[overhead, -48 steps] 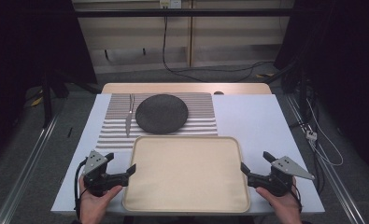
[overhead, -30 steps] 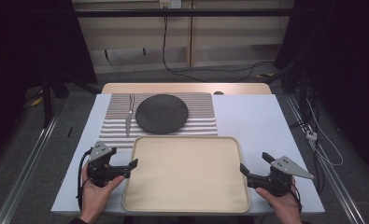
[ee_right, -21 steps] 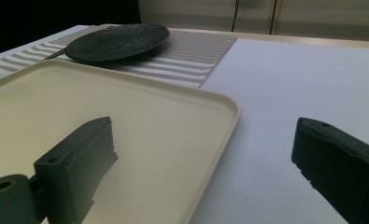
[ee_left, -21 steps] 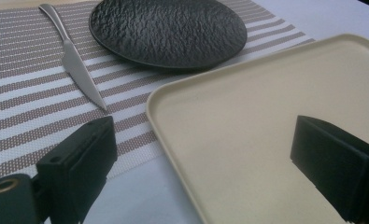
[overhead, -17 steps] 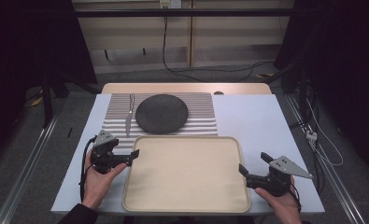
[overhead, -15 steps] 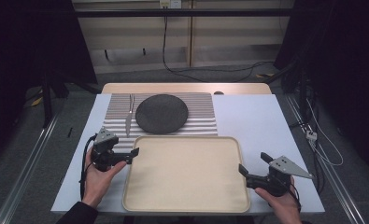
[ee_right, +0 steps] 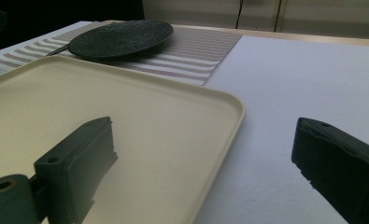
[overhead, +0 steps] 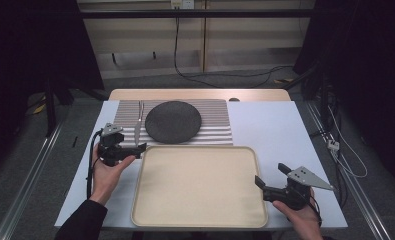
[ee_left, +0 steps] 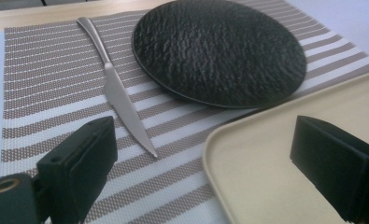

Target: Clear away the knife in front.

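- The left gripper (overhead: 135, 148) is holding its jaws wide apart and empty, straddling the cream tray's (ee_left: 266, 186) far-left corner, with the knife (ee_left: 119, 93) tip lying just ahead.
- The right gripper (overhead: 270, 180) is gaping too, straddling the tray's right rim.
- The black plate (overhead: 173, 121) is sitting on the striped placemat (overhead: 215, 125), partly cut off in the left gripper view.

Rough matt black plate (ee_left: 218, 49), shiny metal knife (ee_left: 118, 88), seemingly woven placemat (ee_left: 51, 84).

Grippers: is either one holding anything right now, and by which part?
Nothing is held. The left gripper and the right gripper are both open with nothing between their jaws.
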